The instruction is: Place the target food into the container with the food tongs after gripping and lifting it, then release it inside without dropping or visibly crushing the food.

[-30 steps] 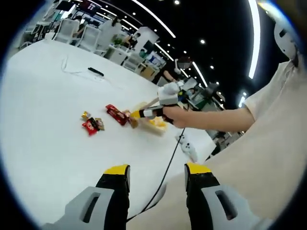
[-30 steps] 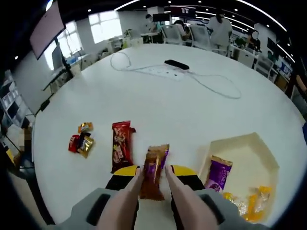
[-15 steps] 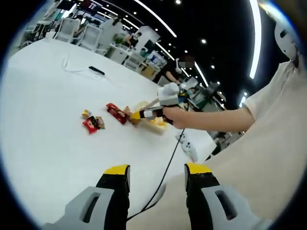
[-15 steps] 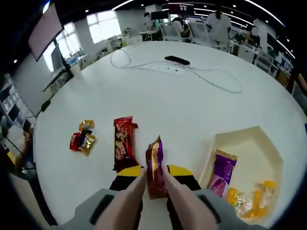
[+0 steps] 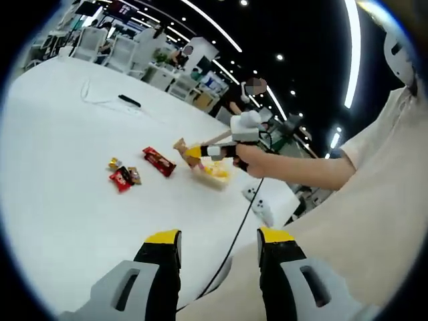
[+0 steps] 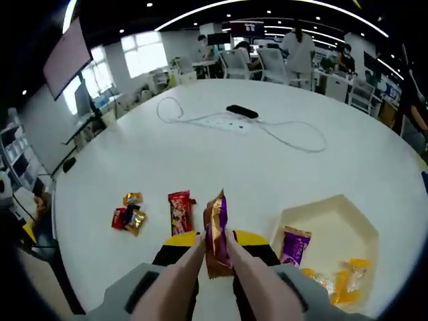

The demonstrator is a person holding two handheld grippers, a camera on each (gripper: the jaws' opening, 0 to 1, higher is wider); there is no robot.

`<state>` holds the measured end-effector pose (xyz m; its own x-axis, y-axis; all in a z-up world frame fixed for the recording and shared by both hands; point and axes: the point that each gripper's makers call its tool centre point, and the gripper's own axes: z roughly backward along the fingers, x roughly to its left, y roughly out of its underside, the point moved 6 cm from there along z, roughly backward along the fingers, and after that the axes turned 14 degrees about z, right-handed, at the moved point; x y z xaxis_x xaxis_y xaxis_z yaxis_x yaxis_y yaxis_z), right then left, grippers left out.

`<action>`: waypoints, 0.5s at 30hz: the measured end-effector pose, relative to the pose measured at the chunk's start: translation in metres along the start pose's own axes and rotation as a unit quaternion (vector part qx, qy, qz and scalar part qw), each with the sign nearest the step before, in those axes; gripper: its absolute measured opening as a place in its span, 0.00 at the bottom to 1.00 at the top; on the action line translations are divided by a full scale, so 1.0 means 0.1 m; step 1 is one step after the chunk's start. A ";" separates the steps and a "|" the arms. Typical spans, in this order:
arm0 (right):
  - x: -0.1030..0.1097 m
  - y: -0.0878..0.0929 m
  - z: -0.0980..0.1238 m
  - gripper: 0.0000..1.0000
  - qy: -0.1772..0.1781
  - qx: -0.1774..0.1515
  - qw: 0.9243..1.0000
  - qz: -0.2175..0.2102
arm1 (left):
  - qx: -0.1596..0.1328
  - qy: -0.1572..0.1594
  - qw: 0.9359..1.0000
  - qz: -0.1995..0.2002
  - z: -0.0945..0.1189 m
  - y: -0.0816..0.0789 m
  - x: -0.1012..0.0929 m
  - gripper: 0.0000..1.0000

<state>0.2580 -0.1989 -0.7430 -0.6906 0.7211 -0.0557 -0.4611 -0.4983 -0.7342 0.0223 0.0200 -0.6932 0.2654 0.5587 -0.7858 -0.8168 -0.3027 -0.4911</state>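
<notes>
Transport is being carried out: a brown-and-purple snack packet [image 6: 216, 231] is being pinched between tongs [image 6: 212, 267] in the right gripper [image 6: 214, 244], above the table [image 6: 267, 167]. Next, shifting rightward over the cream container [image 6: 334, 214] is being called for. The left gripper [image 5: 219, 242] is being held spread, empty.

One container [image 6: 334, 214], one held snack bar [image 6: 216, 231], one red bar [image 6: 179, 212].

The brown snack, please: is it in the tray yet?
Not yet. The snack sits in the tongs, left of the tray.
</notes>
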 end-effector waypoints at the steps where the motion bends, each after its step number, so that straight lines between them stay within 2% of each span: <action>1: 0.00 -0.01 0.02 0.17 0.002 -0.003 1.000 0.000 | 0.000 0.001 1.000 -0.001 -0.01 0.00 0.00 0.45; 6: -0.04 -0.17 0.21 0.17 0.012 -0.034 0.999 0.000 | 0.006 0.011 1.000 -0.010 -0.07 -0.02 -0.05 0.45; 15: -0.16 -0.29 0.43 0.18 0.029 -0.061 0.998 0.005 | 0.011 0.022 0.999 -0.026 -0.09 -0.03 -0.12 0.45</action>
<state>0.2589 -0.2169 -0.6922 -0.6592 0.7452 -0.1006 -0.3803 -0.4458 -0.8103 0.0268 0.0072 -0.6859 0.3292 0.5386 -0.7756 -0.8129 -0.2563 -0.5230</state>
